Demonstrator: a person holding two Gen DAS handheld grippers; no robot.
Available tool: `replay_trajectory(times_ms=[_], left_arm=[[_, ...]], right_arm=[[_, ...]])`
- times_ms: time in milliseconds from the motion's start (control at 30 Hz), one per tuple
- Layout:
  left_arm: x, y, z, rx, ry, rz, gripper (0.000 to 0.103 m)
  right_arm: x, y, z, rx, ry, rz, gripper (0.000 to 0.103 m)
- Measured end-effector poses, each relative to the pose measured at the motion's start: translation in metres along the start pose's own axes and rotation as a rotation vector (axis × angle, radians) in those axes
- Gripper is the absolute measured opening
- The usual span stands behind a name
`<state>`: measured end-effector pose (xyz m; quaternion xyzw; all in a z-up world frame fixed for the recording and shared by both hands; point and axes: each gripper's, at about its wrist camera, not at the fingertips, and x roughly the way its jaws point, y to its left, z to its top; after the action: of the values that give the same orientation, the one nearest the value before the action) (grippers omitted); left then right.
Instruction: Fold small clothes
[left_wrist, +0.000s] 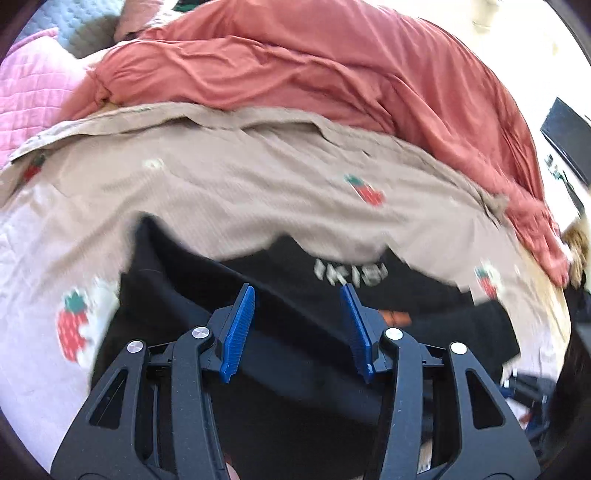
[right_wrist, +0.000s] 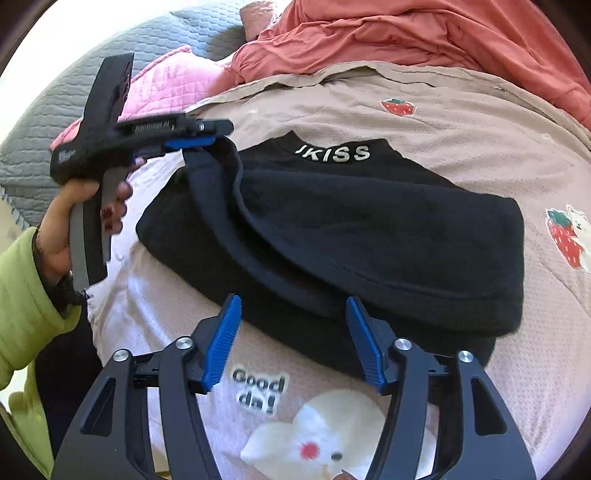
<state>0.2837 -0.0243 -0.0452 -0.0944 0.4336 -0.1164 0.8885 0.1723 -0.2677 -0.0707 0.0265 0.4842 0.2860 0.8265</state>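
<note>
While the black garment (right_wrist: 369, 236) lies partly folded on the strawberry-print bedspread (right_wrist: 480, 155), the left claw (right_wrist: 201, 140) stands at its far left corner, seen side-on from the right wrist camera. A flap of the dark cloth rises to that claw's blue fingers, which look pressed together on it, though the exact pinch is hard to make out. The left wrist view is smeared with blur and shows its own claw (left_wrist: 297, 295) with the fingers spread apart over the black cloth (left_wrist: 295, 350), so I cannot tell for certain how it stands.

The right claw (right_wrist: 293, 310) hovers at the near edge of the garment, its jaws wide, nothing between them. White lettering reading "KISS" (right_wrist: 334, 153) sits at the garment's far edge. Nearer to me, the bedspread carries a "Good" print (right_wrist: 258, 391) and a white cartoon animal (right_wrist: 314, 435).

A hand (right_wrist: 74, 218) with dark red nails grips the left tool's handle, with a lime-green sleeve (right_wrist: 22, 314) behind it. Along the far edge of the bed lies a rumpled coral-red cloth (right_wrist: 406, 33), with a pink quilted piece (right_wrist: 177, 81) and a grey quilted cover (right_wrist: 55, 107) toward the far left corner.
</note>
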Motion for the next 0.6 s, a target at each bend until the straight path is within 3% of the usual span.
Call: replay_trajectory(times_ms=[100, 167, 300, 433, 600], left_arm=[[0.002, 0.016, 0.013, -0.043, -0.002, 0.05, 0.041], [-0.01, 0.021, 0.01, -0.068, -0.021, 0.004, 0.041], [-0.041, 0.011, -0.022, 0.037, -0.03, -0.025, 0.046], [-0.048, -0.005, -0.067, 0.092, 0.048, -0.116, 0.047], [-0.019, -0.045, -0.096, 0.192, 0.16, -0.152, 0.047]], right_arm=[[0.004, -0.004, 0.003, 0.008, -0.006, -0.01, 0.06], [-0.001, -0.002, 0.002, -0.003, -0.009, 0.006, 0.06], [-0.012, -0.003, 0.006, 0.004, -0.066, 0.014, 0.06], [-0.014, -0.009, 0.006, 0.035, -0.078, -0.028, 0.06], [-0.038, -0.015, 0.009, 0.071, -0.193, -0.045, 0.061]])
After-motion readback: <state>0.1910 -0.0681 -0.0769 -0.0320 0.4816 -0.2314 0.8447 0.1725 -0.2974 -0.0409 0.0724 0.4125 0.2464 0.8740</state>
